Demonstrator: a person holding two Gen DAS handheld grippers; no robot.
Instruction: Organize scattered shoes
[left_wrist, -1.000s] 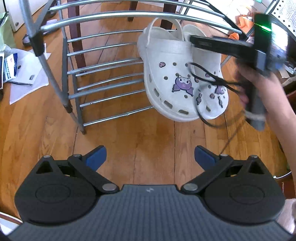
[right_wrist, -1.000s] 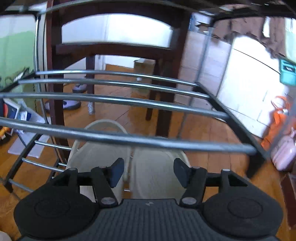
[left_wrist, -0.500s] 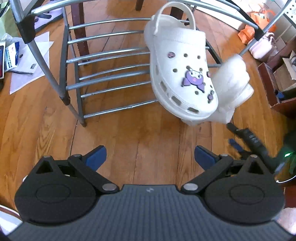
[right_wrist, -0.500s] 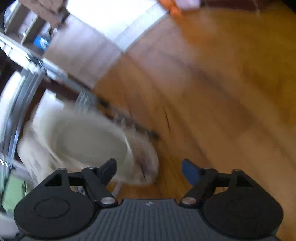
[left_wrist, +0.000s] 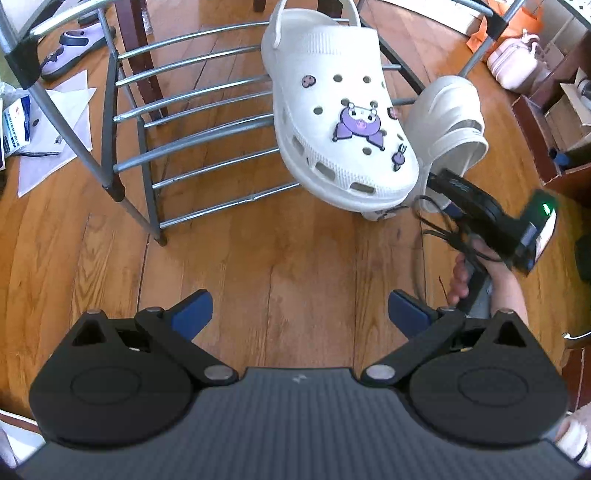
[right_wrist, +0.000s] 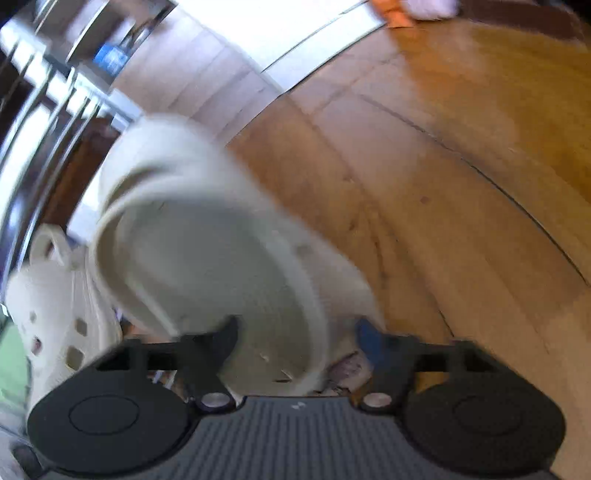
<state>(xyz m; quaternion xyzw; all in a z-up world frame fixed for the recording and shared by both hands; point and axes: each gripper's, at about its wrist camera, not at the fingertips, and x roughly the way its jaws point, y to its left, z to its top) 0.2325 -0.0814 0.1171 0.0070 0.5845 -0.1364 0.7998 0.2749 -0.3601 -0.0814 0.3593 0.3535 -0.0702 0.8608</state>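
One white clog (right_wrist: 221, 258) between the closing jaws of the right gripper (right_wrist: 295, 341).

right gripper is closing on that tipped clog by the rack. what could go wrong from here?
1. The tipped clog sits between the right gripper's closing jaws on its side; an off-centre pinch could let it swing or slip out.
2. It leans against the upright clog overhanging the rack; lifting could drag that one onto the floor.
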